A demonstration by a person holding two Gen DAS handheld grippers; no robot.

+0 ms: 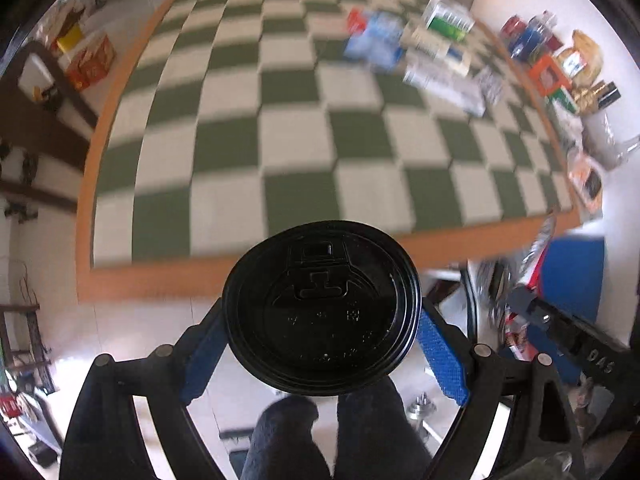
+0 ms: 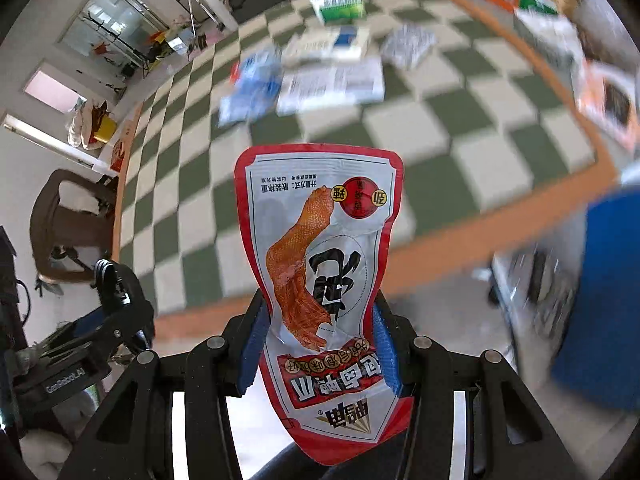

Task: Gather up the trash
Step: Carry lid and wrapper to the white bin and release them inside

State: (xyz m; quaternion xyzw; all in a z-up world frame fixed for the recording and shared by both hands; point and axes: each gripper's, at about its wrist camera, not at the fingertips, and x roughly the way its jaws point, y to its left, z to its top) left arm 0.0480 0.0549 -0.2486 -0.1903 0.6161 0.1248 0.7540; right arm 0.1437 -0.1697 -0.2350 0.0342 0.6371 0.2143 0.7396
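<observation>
My left gripper [image 1: 320, 344] is shut on a cup with a black plastic lid [image 1: 322, 308], held above the floor in front of the green-and-white checkered mat [image 1: 280, 128]. My right gripper [image 2: 320, 344] is shut on a red-and-white snack wrapper [image 2: 320, 248] with a chicken-foot picture, which stands up between the blue pads [image 2: 252, 352]. More trash lies on the mat's far side: blue and white packets [image 1: 376, 40] and a green-and-white carton [image 1: 444, 20]; they also show in the right wrist view [image 2: 328, 76]. A blue bin [image 2: 600, 300] is at the right.
The mat has an orange border [image 1: 200, 280]. Boxes, bottles and snack packs [image 1: 560, 64] line the wall at the right. A brown chair [image 2: 68, 224] and cartons [image 1: 90, 62] stand left. The blue bin [image 1: 572, 276] shows with trash beside it.
</observation>
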